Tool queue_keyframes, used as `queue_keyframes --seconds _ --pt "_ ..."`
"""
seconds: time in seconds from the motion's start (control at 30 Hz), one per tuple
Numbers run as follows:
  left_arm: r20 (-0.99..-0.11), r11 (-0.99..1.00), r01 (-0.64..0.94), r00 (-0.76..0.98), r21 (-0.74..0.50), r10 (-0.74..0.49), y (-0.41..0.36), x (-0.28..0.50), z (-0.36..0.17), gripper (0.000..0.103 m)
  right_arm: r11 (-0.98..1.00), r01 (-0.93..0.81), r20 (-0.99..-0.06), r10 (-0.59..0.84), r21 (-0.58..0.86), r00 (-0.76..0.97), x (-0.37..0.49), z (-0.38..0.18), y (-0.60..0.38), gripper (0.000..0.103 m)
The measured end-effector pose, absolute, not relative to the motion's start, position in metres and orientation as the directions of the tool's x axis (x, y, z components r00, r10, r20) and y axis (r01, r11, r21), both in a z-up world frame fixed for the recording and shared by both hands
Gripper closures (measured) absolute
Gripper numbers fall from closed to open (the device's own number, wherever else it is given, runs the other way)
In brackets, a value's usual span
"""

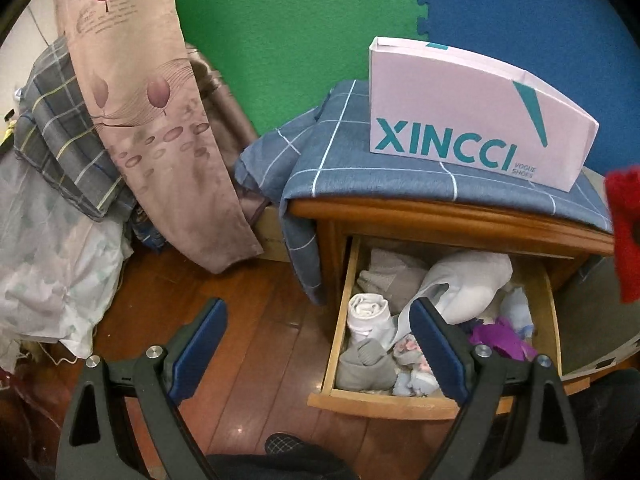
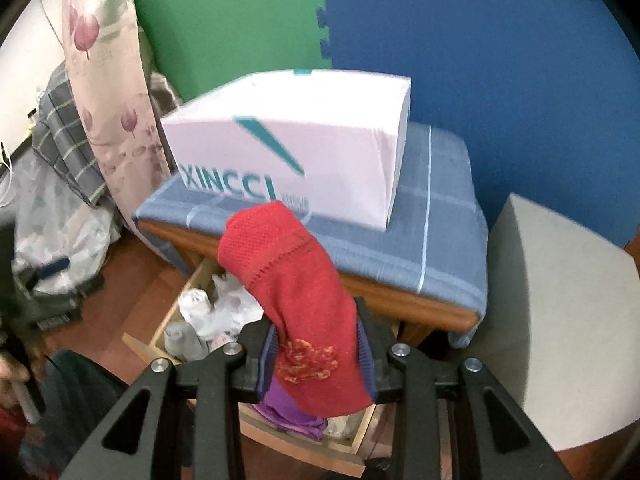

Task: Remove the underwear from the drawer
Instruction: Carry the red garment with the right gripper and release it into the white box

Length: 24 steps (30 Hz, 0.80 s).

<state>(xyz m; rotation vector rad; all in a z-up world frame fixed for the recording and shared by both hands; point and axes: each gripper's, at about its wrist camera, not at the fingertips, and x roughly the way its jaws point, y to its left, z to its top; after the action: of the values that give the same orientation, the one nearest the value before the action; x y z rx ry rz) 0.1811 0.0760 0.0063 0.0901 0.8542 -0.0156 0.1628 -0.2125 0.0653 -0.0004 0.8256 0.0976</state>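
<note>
A wooden drawer [image 1: 335,344] stands pulled out of a nightstand and is full of folded underwear and socks: a white roll [image 1: 366,314], a grey bundle [image 1: 366,364], a purple piece [image 1: 500,338]. My left gripper [image 1: 318,304] hangs open above the drawer's left side, its blue pads wide apart and holding nothing. My right gripper [image 2: 316,320] is shut on a red knitted garment [image 2: 288,264] with gold embroidery, held above the drawer [image 2: 152,344]. The same red garment [image 1: 624,232] shows at the right edge of the left wrist view.
A pink XINCCI shoe box [image 1: 460,120] sits on a blue checked cloth [image 1: 360,176] covering the nightstand top. A floral curtain [image 1: 160,120] and piled bags [image 1: 48,264] stand left. A grey stool [image 2: 560,320] is on the right. The floor [image 1: 248,340] is wood.
</note>
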Motion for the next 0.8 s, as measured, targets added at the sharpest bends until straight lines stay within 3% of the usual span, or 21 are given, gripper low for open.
queue_keyframes --seconds 0.47,0.8 --pt "-0.764 0.999 0.016 0.646 0.031 0.013 0.084 0.178 -0.001 0.012 0.997 -0.08 -0.596 0.062 -0.003 0.8 0.247 0.192 -0.208 0.069" --pt "-0.763 0.998 0.02 0.646 0.065 0.037 0.083 0.185 -0.005 0.012 0.995 -0.017 -0.691 -0.054 -0.096 0.721 0.364 0.159 -0.192 0.069"
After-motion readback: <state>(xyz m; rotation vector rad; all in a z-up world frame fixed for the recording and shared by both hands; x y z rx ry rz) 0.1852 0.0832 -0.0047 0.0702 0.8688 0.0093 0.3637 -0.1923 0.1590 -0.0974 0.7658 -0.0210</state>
